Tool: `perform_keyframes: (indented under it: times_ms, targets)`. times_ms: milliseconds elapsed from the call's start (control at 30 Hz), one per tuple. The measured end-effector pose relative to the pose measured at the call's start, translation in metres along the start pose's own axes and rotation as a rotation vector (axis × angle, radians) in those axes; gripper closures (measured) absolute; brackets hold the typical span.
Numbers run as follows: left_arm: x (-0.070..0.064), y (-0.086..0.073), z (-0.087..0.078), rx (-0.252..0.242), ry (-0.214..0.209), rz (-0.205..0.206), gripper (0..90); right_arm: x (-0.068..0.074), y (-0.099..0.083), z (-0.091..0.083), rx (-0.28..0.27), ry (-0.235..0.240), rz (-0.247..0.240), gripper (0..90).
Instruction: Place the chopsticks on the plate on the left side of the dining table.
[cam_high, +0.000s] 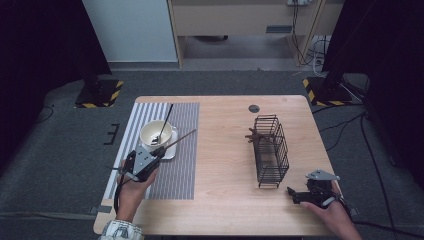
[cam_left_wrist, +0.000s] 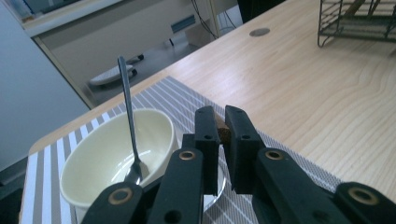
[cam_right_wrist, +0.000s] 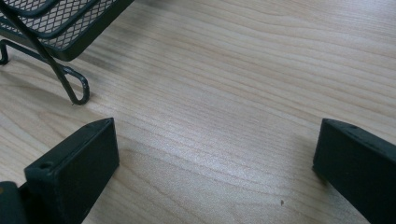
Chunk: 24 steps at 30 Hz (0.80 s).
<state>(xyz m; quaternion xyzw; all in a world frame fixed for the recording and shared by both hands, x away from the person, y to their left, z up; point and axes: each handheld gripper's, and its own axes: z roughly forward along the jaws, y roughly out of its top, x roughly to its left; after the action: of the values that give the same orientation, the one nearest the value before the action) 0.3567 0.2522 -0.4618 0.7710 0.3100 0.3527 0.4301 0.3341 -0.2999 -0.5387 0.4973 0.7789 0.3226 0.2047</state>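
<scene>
The person's left hand (cam_high: 131, 186) reaches in from the near left edge of the wooden table (cam_high: 225, 150), forearm angled up and slightly right, and holds the left gripper (cam_high: 159, 154) over the striped placemat (cam_high: 180, 170), pointing toward the far right. Its jaws are clenched on a thin brown stick, probably a chopstick (cam_high: 181, 139), which runs from between the jaws out toward the far right, above the mat; in the left gripper view a short brown end of it (cam_left_wrist: 223, 133) shows pinched in the narrow gap between the two black jaws. Just beyond and left of this gripper sits a cream bowl (cam_high: 156, 133) on a white saucer (cam_high: 171, 150), both on the placemat. A dark metal spoon (cam_high: 164, 123) stands in the bowl, its head at the bottom and its handle leaning out over the far rim. The right hand (cam_high: 334, 212) comes in from the near right corner, resting low at the table's near right edge, with the right gripper (cam_high: 291, 194) pointing left. Its jaws are spread wide and hold nothing; in the right gripper view, bare wood lies between them. A black wire basket (cam_high: 272, 150) stands just beyond and left of this gripper, apart from it, with brown sticks (cam_high: 254, 137) poking out of its left side. A small round grommet (cam_high: 254, 108) is set in the tabletop at the far side.
</scene>
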Motion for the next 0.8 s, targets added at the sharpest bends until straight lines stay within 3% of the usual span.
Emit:
perform_keyframes:
  times_ms: [533, 667, 800]
  targets:
    - [-0.001, -0.033, -0.004, 0.184, -0.001, -0.007, 83.8, 0.0, 0.0, 0.0, 0.0, 0.0, -0.001, 0.2]
    - [0.004, -0.04, -0.005, 0.192, 0.006, -0.041, 83.9, 0.0, 0.0, 0.0, 0.0, 0.0, -0.001, 0.2]
    - [0.007, -0.045, -0.007, 0.201, 0.005, -0.051, 83.9, 0.0, 0.0, 0.0, 0.0, 0.0, -0.001, 0.2]
